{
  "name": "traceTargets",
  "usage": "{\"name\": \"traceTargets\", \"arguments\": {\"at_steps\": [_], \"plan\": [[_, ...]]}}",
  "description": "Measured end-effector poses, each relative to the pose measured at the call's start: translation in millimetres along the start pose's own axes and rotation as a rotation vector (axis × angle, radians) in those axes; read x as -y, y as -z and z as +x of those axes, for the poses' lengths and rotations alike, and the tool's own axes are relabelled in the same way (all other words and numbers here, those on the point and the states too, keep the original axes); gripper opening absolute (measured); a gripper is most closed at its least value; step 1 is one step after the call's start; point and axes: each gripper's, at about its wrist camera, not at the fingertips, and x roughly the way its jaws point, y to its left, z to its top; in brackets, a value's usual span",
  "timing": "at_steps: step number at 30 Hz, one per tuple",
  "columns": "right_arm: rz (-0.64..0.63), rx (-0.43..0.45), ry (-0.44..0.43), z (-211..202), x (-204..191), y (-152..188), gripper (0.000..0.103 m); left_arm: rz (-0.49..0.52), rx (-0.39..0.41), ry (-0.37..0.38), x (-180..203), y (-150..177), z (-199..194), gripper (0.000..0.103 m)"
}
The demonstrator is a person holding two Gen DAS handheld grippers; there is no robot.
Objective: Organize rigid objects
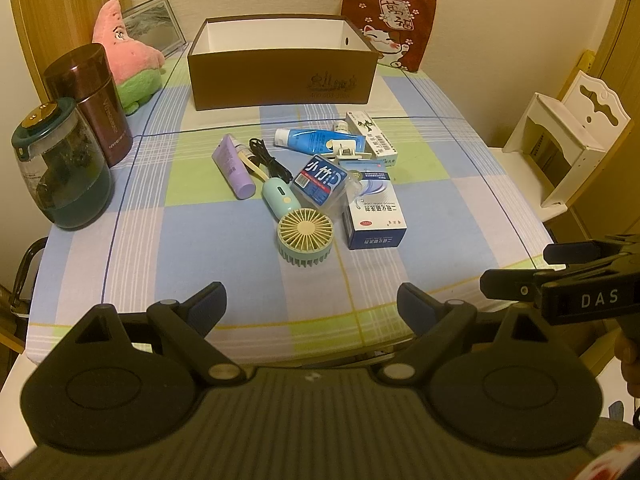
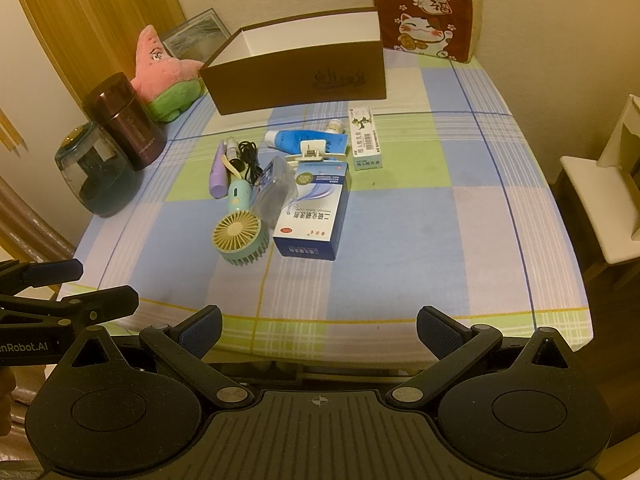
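Note:
A pile of small items lies mid-table: a green handheld fan [image 1: 305, 236] [image 2: 237, 240], a blue-and-white medicine box [image 1: 376, 216] [image 2: 314, 212], a blue tube [image 1: 316, 139] [image 2: 304, 141], a purple tube [image 1: 233, 166] [image 2: 218, 172], a black cable [image 1: 268, 158] and a slim white carton [image 1: 372, 138] [image 2: 365, 138]. Behind them stands an open brown box [image 1: 280, 76] [image 2: 296, 76] with a white inside. My left gripper [image 1: 312, 304] [image 2: 72, 284] hovers open at the near edge. My right gripper [image 2: 318, 330] [image 1: 520, 268] is open beside it, holding nothing.
A glass jar with a green lid [image 1: 60, 172], a maroon flask [image 1: 94, 100] and a pink plush star [image 1: 128, 56] stand along the left side. A cat-print cushion [image 1: 390, 20] leans at the back right. A white chair [image 1: 568, 136] stands right of the table.

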Motion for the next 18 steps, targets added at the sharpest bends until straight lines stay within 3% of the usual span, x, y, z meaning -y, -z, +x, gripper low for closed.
{"name": "traceTargets", "arguments": {"at_steps": [18], "plan": [[0.003,-0.001,-0.005,1.4,-0.4,-1.8,0.103,-0.002,0.0,-0.003,1.7,-3.6,3.4,0.091]]}}
